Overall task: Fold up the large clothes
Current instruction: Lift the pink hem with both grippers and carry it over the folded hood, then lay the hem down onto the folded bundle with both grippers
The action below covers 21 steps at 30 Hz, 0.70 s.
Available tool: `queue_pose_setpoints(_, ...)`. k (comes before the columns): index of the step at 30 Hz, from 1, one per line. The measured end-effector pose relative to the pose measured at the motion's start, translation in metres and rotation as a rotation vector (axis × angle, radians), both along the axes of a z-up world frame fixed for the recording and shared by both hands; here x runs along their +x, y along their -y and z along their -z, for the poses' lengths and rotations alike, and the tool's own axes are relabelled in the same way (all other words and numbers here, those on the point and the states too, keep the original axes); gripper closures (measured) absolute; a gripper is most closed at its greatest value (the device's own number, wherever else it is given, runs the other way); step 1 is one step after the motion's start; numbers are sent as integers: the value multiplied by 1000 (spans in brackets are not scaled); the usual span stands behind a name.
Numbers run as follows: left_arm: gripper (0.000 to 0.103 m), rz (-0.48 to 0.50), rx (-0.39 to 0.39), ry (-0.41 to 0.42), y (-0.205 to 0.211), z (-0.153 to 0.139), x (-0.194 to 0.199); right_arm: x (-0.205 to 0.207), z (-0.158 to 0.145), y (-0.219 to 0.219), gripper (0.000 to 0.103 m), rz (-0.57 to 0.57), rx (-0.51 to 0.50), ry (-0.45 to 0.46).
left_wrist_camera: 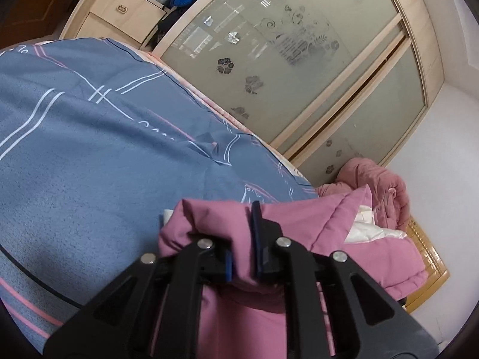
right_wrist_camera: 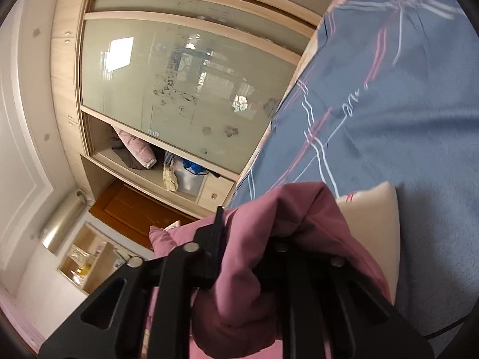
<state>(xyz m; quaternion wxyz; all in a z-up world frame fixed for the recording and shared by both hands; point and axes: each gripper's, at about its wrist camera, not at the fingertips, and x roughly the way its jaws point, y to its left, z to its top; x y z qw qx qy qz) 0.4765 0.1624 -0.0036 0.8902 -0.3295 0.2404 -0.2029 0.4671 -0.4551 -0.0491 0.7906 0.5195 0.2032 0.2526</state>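
Left wrist view: left gripper [left_wrist_camera: 244, 239] clamped on a bunched fold of the pink padded jacket [left_wrist_camera: 374, 248], jaws close together with cloth pinched between them. Jacket lies at the near edge of the bed, over the grey-blue bedcover [left_wrist_camera: 89, 149]; its white lining [left_wrist_camera: 368, 227] shows where it gapes. Right wrist view: right gripper [right_wrist_camera: 248, 239] has pink cloth draped through and over its jaws; the far finger is buried, so whether the pads bite or stand slack I cannot tell. Judged step: carrying a lifted jacket edge across the bed to lay a fold. Next move likely calls for both hands lowering together, keeping the edge taut, then letting go once the cloth lies flat. Count: one jacket in hand, two grippers, one bedcover, one second pink padded garment [left_wrist_camera: 386, 185] heaped against the wardrobe [left_wrist_camera: 299, 59].
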Motion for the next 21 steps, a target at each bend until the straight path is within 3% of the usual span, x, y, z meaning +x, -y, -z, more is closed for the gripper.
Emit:
queue_pose_setpoints(1,87,14,-11,17,-2,-3,-2,-6,-2,2,45,19,23,16)
queue_pose_setpoints(2,78,24,-17,30,-3,-7,-4,-14,-6,6,16,55,52,40)
queue_pose_setpoints(3,68,43,-25,57,-4,-14,-8,-21,-8,9,1,91,84,61)
queue_pose_setpoints(4,46,58,-38,96,-5,-24,-14,-27,-11,15,1,112,129,85)
queue_pose_setpoints(5,13,66,-47,121,-4,-32,-16,-30,-14,18,1,110,160,93)
queue_pose_setpoints(6,2,45,-58,160,-6,-45,-24,-36,-21,22,1,119,194,105)
queue_pose_setpoints(9,2,-83,-114,308,-24,-85,-58,-65,-67,22,1,177,134,217)
queue_pose_setpoints(11,2,-156,-119,379,-34,-113,-84,-85,-114,4,1,187,-56,272)
queue_pose_setpoints(14,2,-246,91,387,-12,-155,-110,-101,-173,-49,1,138,-489,277)
queue_pose_setpoints(15,2,-243,214,354,7,-166,-112,-104,-187,-81,1,85,-707,254)
queue_pose_setpoints(16,2,-217,349,313,31,-172,-110,-104,-191,-104,1,38,-858,228)
queue_pose_setpoints(17,2,-188,448,292,50,-173,-111,-103,-186,-144,1,-56,-1096,167)
queue_pose_setpoints(19,2,-96,660,263,97,-167,-110,-100,-163,-185,1,-207,-1271,61)
queue_pose_setpoints(21,2,-3,804,240,132,-152,-112,-91,-141,-203,1,-309,-1262,-23)
